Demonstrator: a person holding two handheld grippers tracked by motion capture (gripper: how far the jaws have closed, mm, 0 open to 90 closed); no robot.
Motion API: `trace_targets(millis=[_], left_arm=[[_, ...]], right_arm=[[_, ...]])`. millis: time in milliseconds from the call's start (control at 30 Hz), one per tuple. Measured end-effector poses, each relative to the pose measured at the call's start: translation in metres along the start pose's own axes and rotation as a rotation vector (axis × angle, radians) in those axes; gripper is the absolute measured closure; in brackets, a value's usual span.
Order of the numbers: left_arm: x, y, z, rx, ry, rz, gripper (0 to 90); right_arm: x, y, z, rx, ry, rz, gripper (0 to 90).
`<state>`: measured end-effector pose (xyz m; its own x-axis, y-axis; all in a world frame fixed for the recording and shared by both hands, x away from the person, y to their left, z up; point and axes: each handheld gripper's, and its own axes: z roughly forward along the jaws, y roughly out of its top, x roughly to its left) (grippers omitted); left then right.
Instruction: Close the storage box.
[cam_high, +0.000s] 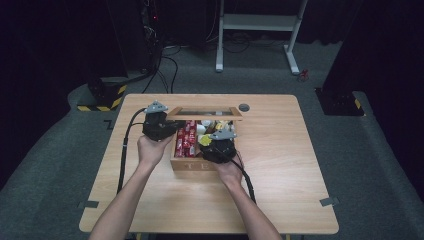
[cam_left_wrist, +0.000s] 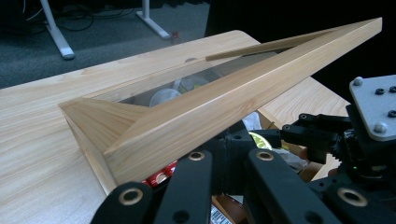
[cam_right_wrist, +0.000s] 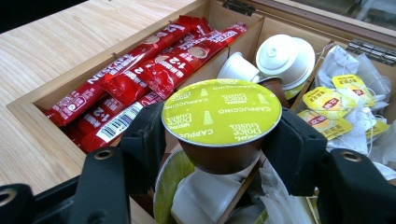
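the right claw (cam_right_wrist: 219, 140) pinches the small brown coffee pod with the green foil top (cam_right_wrist: 221, 112) by its stiff sides at the frame's middle, since it looks light and easy to dent.

capsule (cam_right_wrist: 221, 122): brown, yellow-green lid | sachets (cam_right_wrist: 140, 79): red | box (cam_high: 192, 164): pale wood | tea tags (cam_right_wrist: 327, 109): yellow

In the high view, the right gripper (cam_high: 218, 143) covers the near right part of the wooden box (cam_high: 192, 164), and its contents there are too small to tell. In the left gripper view the lid (cam_left_wrist: 219, 100) hides most of the box, and the bottom edge cuts off the red sachets (cam_left_wrist: 159, 177).
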<state>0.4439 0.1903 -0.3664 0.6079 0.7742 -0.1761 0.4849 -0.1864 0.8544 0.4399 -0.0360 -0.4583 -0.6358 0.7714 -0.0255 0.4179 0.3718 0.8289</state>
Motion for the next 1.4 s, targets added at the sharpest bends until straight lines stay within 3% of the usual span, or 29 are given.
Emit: trace_targets(millis=[1400], left_arm=[[-0.002, 0.0, 0.001, 0.012, 0.003, 0.01, 90.0]], right_arm=[[-0.03, -0.013, -0.049, -0.049, -0.015, 0.053, 40.8]])
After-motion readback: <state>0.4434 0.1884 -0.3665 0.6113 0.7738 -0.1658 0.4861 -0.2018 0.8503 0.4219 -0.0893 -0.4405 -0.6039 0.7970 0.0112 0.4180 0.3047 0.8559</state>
